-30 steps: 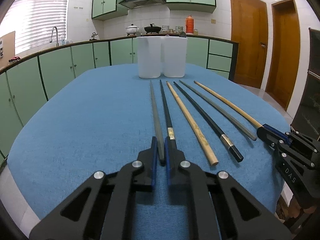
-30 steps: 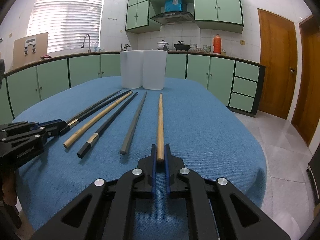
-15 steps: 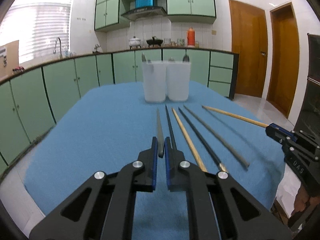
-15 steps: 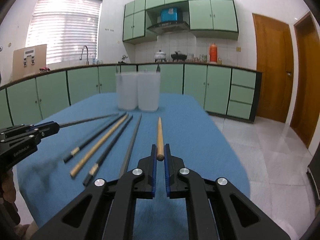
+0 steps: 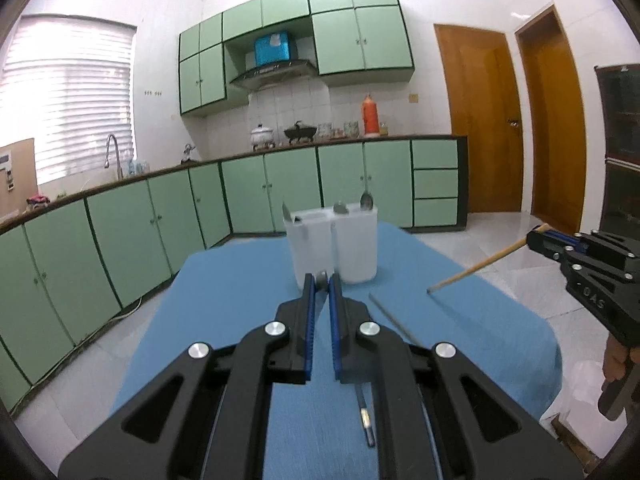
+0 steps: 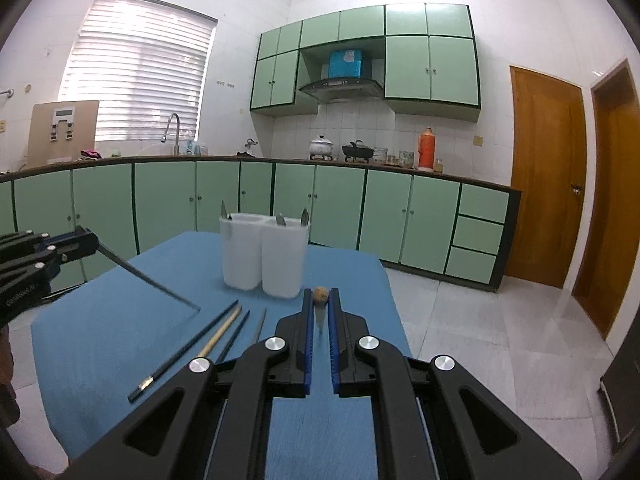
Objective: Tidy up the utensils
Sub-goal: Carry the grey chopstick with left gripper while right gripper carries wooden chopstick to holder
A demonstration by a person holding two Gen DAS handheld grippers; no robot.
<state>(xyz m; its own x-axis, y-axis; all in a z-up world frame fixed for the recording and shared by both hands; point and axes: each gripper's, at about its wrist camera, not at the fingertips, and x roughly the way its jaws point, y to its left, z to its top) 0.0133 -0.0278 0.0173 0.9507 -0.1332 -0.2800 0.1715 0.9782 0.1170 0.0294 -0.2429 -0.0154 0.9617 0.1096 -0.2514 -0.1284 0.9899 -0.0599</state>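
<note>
A: Start with the table (image 5: pixel 224 300). We have plenty of bare blue cloth (image 6: pixel 100 340) on the left. The right edge drops to the floor just beyond our right gripper (image 6: pixel 320 296), so that is the side to watch.

B: Agreed. The two white holders (image 6: pixel 264 256) stand touching each other near the far edge. A spoon (image 5: pixel 366 201) and other utensils already poke out of the tops, so we judge each mouth to be partly taken.

A: Four loose chopsticks (image 6: pixel 224 332) lie side by side on the cloth between us and the holders. We should pass above them, not through them.

B: Now what we carry. Our left gripper (image 5: pixel 321 280) is pinched shut on the blunt end of the grey chopstick (image 6: pixel 148 280). Its tip slants down toward the cloth, and we cannot tell whether it touches.

A: The right gripper is likewise clamped tight, on the thick end of the wooden chopstick (image 5: pixel 480 265), and that one hangs in the air over the right edge.

B: Both sticks look light and stiff, so we expect no sag. But the grey one looks smooth and may be slippery, and a grip at the very end lets a long stick pivot.

A: Then we would tip each one upright slowly and aim the thin end into a free part of a holder.
</note>
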